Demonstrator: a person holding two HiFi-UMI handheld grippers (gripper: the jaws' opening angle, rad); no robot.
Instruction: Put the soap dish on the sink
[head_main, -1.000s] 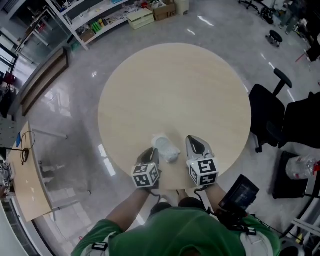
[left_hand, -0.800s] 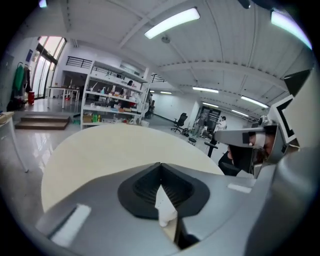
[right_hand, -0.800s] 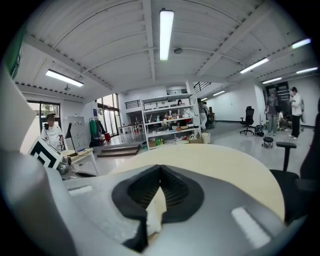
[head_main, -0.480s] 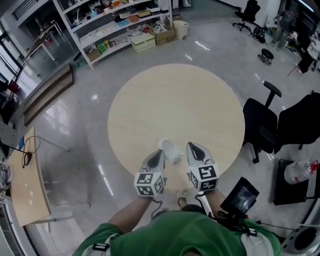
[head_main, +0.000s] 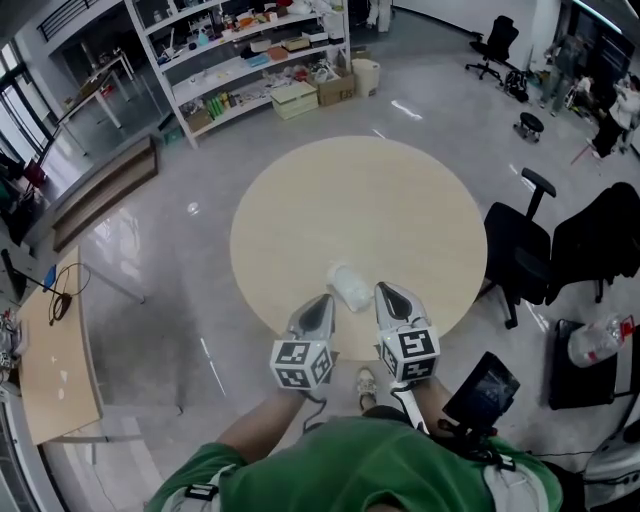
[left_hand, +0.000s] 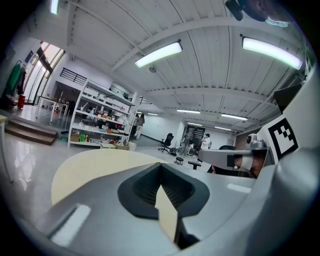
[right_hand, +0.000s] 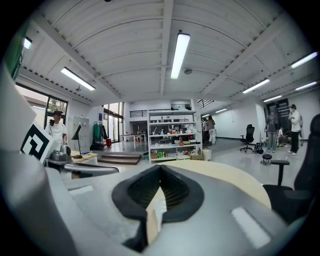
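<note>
Nearest, the left gripper and right gripper hang side by side over the near edge of the round worktop, both jaws pressed together on nothing; just beyond their tips the soap dish lies on the worktop; farther off stand shelves.

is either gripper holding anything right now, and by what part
Nothing held: left gripper and right gripper are shut and empty; the soap dish lies on the table.
</note>
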